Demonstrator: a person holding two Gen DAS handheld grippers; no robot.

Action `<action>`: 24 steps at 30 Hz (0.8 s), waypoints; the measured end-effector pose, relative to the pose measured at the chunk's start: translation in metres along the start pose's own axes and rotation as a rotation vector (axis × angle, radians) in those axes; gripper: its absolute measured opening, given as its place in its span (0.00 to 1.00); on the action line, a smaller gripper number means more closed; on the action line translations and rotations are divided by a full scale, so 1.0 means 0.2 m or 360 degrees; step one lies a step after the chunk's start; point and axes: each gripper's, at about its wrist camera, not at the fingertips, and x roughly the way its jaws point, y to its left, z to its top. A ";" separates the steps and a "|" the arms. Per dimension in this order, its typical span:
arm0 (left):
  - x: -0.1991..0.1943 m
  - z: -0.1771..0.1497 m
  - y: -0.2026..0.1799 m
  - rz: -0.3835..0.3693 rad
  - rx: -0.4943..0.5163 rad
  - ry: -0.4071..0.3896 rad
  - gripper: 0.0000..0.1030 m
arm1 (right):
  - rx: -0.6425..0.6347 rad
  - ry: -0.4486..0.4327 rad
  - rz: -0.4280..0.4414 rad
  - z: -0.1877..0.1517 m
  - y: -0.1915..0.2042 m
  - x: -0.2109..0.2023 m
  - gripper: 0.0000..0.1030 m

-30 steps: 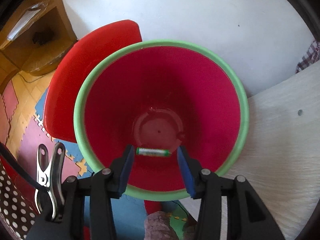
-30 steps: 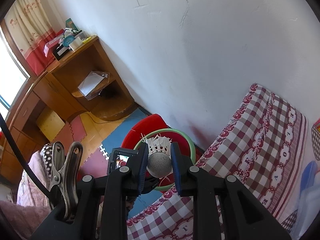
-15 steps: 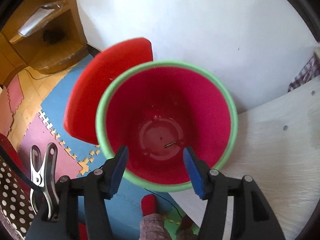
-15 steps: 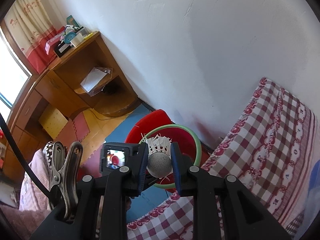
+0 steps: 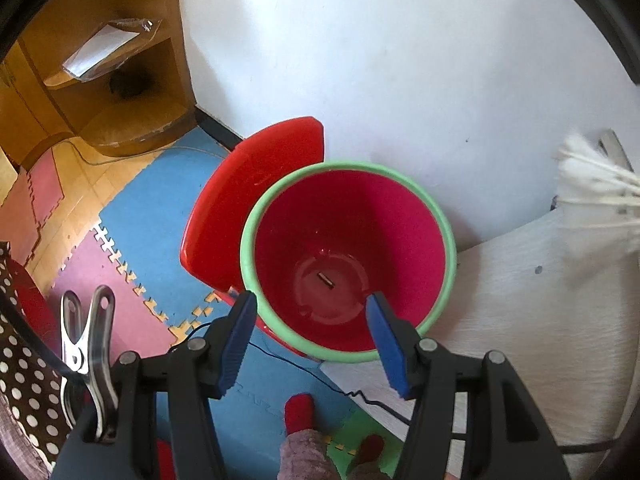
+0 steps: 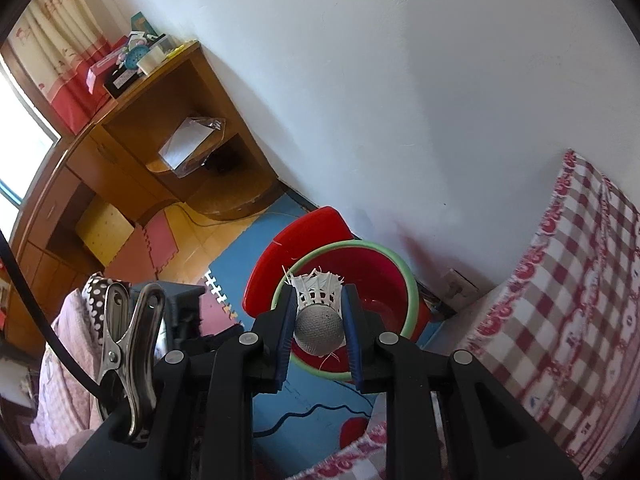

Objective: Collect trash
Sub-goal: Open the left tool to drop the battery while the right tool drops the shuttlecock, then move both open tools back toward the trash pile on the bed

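In the left wrist view, the left gripper (image 5: 310, 334) hangs at lower centre over the bin (image 5: 449, 248), jaws apart and empty; its battery (image 5: 326, 280) lies on the bin's floor. In the right wrist view, the right gripper (image 6: 318, 322) pinches a shuttlecock (image 6: 318, 312) at centre, aimed at the bin, probably to drop it there.

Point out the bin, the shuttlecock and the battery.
bin (image 5: 448, 236): left wrist view, green rim.
shuttlecock (image 6: 319, 326): right wrist view, grey rounded head.
battery (image 5: 326, 279): left wrist view, its middle, on the bin floor.
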 end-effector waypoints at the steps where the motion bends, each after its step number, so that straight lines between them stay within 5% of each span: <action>1: -0.01 0.01 0.00 -0.0003 0.0003 -0.0006 0.59 | 0.0005 0.0003 -0.0002 0.00 -0.01 0.01 0.23; 5: -0.05 0.02 0.02 -0.0013 -0.0001 -0.0025 0.59 | 0.0029 0.0026 -0.0009 0.00 -0.02 0.05 0.24; 11: -0.08 0.02 0.02 -0.0030 0.0013 -0.0029 0.59 | 0.0072 0.0018 -0.0082 0.00 -0.03 0.05 0.40; 24: -0.24 0.01 -0.02 -0.0037 0.0052 -0.0076 0.59 | 0.0063 -0.0053 -0.0063 -0.05 0.01 -0.09 0.40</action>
